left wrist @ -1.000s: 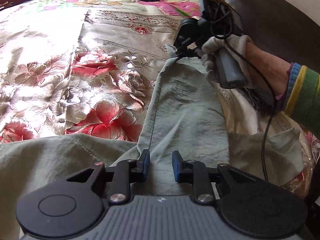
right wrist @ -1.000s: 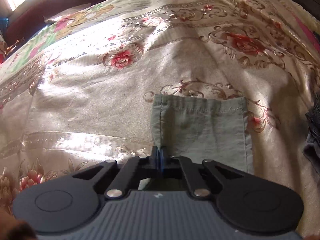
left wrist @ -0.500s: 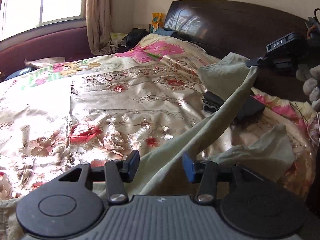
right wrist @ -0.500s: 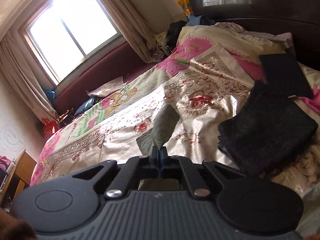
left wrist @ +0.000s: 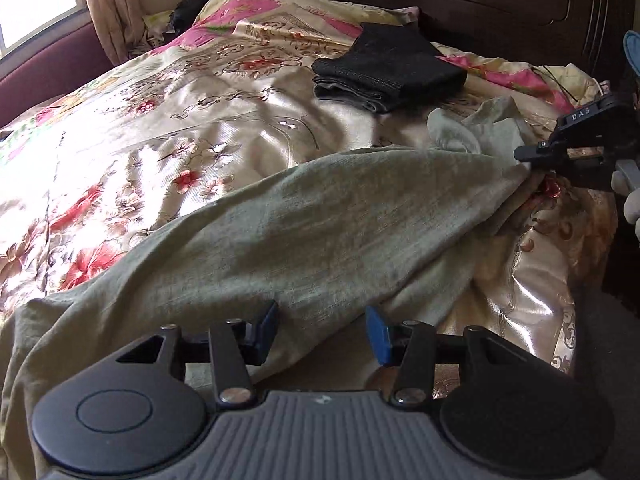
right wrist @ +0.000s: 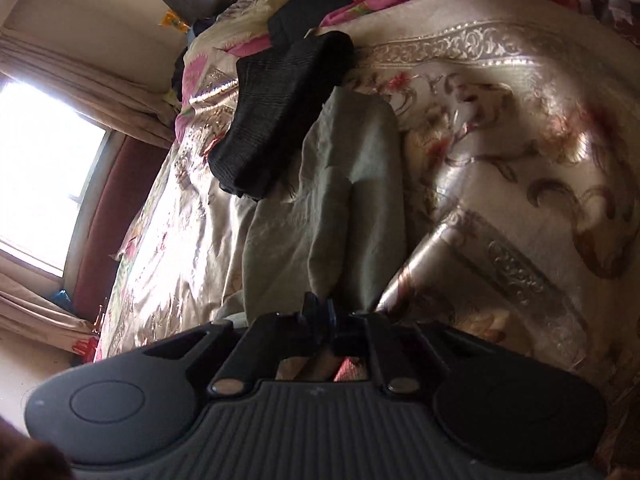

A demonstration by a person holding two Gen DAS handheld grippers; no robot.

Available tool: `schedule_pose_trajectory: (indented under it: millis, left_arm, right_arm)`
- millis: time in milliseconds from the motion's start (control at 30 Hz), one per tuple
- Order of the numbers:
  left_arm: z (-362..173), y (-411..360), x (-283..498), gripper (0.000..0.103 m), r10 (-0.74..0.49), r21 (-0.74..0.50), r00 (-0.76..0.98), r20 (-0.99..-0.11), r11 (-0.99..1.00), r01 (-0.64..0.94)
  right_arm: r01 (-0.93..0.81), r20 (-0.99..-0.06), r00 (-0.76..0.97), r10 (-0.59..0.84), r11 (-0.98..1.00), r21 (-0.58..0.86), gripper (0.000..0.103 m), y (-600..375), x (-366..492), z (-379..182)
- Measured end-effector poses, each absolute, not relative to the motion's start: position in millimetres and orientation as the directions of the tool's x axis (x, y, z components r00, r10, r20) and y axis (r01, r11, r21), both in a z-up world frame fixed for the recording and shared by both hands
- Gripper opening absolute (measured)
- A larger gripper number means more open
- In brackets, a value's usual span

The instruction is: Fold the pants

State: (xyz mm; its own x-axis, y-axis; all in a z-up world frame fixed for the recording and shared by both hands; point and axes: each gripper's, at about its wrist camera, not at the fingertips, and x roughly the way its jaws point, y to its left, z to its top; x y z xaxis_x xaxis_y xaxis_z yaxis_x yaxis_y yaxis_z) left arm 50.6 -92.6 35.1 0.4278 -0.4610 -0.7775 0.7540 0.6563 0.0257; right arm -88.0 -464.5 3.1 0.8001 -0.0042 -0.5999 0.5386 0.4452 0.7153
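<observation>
Left wrist view: olive pants (left wrist: pixel 320 224) lie doubled and rumpled; left gripper (left wrist: pixel 322 332) spread, right gripper (left wrist: pixel 528 164) opening at their cuff.

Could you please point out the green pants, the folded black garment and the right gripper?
green pants (left wrist: pixel 320 216): left wrist view, middle of the draped leg.
folded black garment (left wrist: pixel 392 68): left wrist view, top layer.
right gripper (left wrist: pixel 524 156): left wrist view, tip of its fingers.

Pants (left wrist: pixel 312 224) waist end cut off by left wrist frame's bottom-left edge. Right hand-held gripper (left wrist: pixel 532 156) body and gloved hand (left wrist: pixel 630 196) cropped at right edge. Right wrist view motion-blurred; pad contact on cloth unclear.
</observation>
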Motion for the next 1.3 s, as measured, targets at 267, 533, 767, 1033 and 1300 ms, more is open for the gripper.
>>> schedule_pose_trajectory:
  millis: [267,533,767,1033,1300]
  left_arm:
    - [36,-103,53,0.061,-0.445,0.027,0.421,-0.791,0.662,0.749]
    - [51,-111,56,0.061,-0.491,0.019,0.433,-0.756,0.645,0.764]
    - [26,-120,53,0.061,-0.455,0.009,0.382,-0.804,0.633,0.774]
    - [21,-112,56,0.061,-0.447,-0.002,0.377,-0.811,0.647,0.763]
    - [29,-117,58,0.061,-0.455,0.019,0.376,-0.807,0.617,0.787]
  right_arm:
    - [0.546,-0.608,0.790,-0.075,0.535,0.644,0.022,-477,-34,8]
    - [0.337,-0.290,0.942,-0.172,0.479,0.811,0.004,-482,-91,51]
    - [0.560,-0.586,0.804,-0.101,0.458,0.690,0.008,-475,-98,-13]
    - [0.526,-0.539,0.840,-0.063,0.339,0.780,0.021,-479,-119,-30]
    - [0.493,-0.476,0.862,-0.177,0.514,0.702,0.003,-477,-109,16]
